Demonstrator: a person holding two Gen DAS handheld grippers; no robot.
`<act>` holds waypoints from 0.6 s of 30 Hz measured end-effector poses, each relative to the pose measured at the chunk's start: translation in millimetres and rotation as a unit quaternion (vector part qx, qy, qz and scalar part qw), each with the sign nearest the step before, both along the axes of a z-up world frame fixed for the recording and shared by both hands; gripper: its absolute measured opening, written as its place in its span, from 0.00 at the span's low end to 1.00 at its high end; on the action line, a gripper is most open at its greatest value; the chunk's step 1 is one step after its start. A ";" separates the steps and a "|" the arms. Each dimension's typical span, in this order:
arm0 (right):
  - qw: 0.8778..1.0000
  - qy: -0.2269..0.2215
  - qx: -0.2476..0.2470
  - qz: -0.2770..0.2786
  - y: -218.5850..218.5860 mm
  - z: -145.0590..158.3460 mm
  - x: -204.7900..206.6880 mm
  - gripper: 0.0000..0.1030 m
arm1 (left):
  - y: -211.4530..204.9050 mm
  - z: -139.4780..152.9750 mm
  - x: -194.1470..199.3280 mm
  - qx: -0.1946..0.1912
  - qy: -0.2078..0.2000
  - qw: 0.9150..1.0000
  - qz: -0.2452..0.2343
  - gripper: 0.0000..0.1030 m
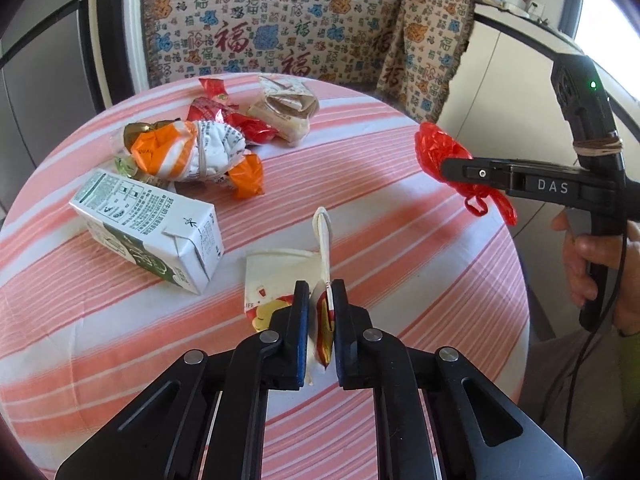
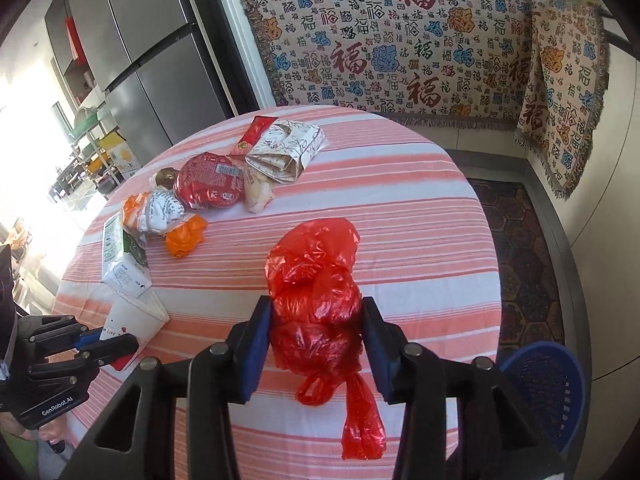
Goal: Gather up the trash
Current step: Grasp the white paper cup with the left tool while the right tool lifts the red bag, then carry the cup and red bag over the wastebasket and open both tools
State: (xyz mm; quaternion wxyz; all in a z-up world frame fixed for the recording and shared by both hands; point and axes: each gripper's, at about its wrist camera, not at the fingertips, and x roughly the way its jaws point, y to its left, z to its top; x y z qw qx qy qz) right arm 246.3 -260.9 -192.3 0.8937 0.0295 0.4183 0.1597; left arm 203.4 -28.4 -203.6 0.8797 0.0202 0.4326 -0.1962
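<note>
I am holding my left gripper pressed together on a flattened paper cup, its pads pinching the crushed rim and a thin paper-wrapped straw that is sticking up beside it. The cup is hanging just over the striped tablecloth near the table's front edge. My right gripper is pinching a crumpled red plastic bag, both blue pads pressing into its sides, with the knotted handles dangling below the jaws. In the left wrist view that bag is sitting lifted clear of the table at the right, with a hand gripping the tool's handle.

The remaining trash is lying on the far left part of the table: a white and green milk carton on its side, an orange and white wrapper bundle just behind it, red foil wrappers and a folded beige paper packet beyond. A blue plastic basket is standing on the floor beside the table at the right.
</note>
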 end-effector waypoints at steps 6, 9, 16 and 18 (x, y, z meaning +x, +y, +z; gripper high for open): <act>1.000 -0.004 0.016 -0.008 -22.6 4.1 -12.1 0.43 | -13.1 12.3 -6.8 -0.026 -0.009 1.000 -0.007 0.08; 1.000 -0.005 0.021 -0.009 -28.7 5.6 -15.1 0.43 | -25.6 13.7 -7.5 -0.029 -0.007 0.999 -0.011 0.08; 0.999 -0.015 0.024 -0.027 -57.8 11.4 -27.2 0.43 | -61.4 21.4 -11.4 -0.051 -0.006 0.999 -0.019 0.08; 0.999 -0.018 0.026 -0.038 -71.6 12.6 -32.1 0.43 | -75.6 23.8 -10.6 -0.057 -0.007 0.998 -0.023 0.08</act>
